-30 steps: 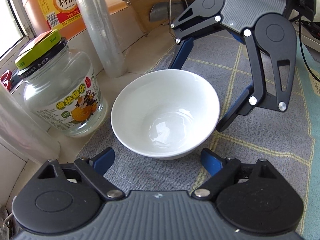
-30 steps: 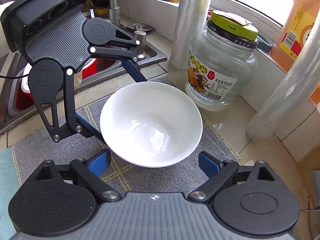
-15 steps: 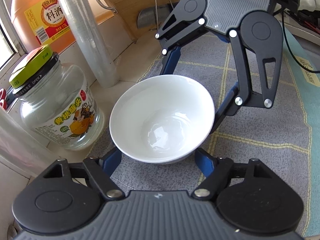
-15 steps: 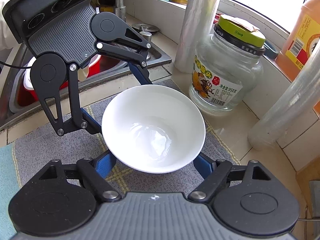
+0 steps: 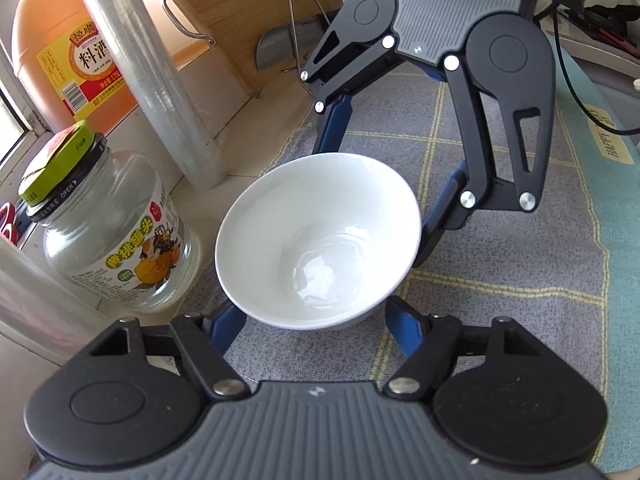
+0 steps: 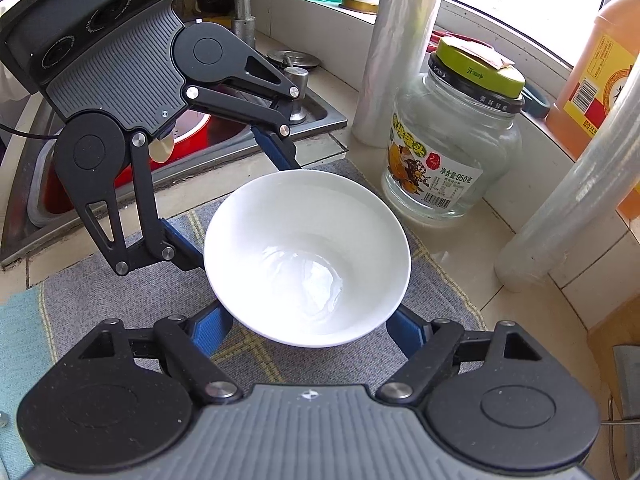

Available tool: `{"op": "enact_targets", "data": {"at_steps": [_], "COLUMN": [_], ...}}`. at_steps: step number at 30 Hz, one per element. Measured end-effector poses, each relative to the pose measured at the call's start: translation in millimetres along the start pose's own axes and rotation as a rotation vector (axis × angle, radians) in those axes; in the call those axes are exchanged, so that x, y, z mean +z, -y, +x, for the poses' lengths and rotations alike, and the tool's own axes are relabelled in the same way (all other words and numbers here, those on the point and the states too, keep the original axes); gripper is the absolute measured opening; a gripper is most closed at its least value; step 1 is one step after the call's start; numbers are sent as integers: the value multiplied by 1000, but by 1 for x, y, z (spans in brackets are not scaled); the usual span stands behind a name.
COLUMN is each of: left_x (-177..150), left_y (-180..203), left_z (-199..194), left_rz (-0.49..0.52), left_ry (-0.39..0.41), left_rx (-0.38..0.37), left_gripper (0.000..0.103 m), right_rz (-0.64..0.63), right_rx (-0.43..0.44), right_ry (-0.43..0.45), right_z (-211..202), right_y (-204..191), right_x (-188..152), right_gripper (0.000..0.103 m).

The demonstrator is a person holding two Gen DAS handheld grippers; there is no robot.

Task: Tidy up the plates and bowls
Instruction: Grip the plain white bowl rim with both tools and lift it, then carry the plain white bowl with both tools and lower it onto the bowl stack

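Two wrist fisheye cams, each mounted just behind its own jaws, looking fwd and steeply down along the fingers, both v. close to the work. Left cam sits behind the left gripper (image 5: 316,316), faces across a white bowl (image 5: 320,240) toward the right gripper (image 5: 376,196) opposite; glass jar (image 5: 108,224) at frame left. Right cam sits behind the right gripper (image 6: 308,324), faces back the other way, w/ the left gripper (image 6: 240,200) on the bowl's (image 6: 308,256) far side, sink (image 6: 240,136) beyond it and jar (image 6: 452,140) at frame right. Views oppose each other; shared area: bowl, jar, grey checked mat (image 5: 500,272) (image 6: 120,288), plus each other's gripper.
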State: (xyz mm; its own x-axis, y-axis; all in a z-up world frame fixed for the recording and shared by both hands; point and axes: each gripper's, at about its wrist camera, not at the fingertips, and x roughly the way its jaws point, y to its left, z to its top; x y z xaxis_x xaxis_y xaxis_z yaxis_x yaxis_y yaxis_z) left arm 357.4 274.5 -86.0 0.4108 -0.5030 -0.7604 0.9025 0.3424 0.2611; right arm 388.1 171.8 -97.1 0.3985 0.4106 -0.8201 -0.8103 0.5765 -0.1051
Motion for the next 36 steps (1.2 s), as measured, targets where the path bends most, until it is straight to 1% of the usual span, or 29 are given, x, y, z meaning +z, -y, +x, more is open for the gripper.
{"op": "enact_targets", "data": {"at_steps": [5, 17, 22, 30, 36], "left_x": [11, 34, 45, 70, 98], "left_y": [18, 67, 85, 103, 115], "left_z": [-13, -37, -44, -43, -33], "left_rz": [15, 32, 51, 90, 147], "left_ry": [-3, 12, 23, 47, 70], "left_rx": [15, 6, 2, -6, -14], "left_gripper": [76, 76, 76, 76, 76], "right_rz": [7, 13, 24, 42, 75], "right_rx": [-9, -28, -36, -84, -136], "right_ry": [16, 34, 46, 56, 58], "right_z": [-18, -64, -83, -110, -134], "right_y": [-13, -46, -53, -56, -50], "right_x": [-9, -40, -53, -74, -97], "right_gripper": [87, 87, 87, 87, 87]}}
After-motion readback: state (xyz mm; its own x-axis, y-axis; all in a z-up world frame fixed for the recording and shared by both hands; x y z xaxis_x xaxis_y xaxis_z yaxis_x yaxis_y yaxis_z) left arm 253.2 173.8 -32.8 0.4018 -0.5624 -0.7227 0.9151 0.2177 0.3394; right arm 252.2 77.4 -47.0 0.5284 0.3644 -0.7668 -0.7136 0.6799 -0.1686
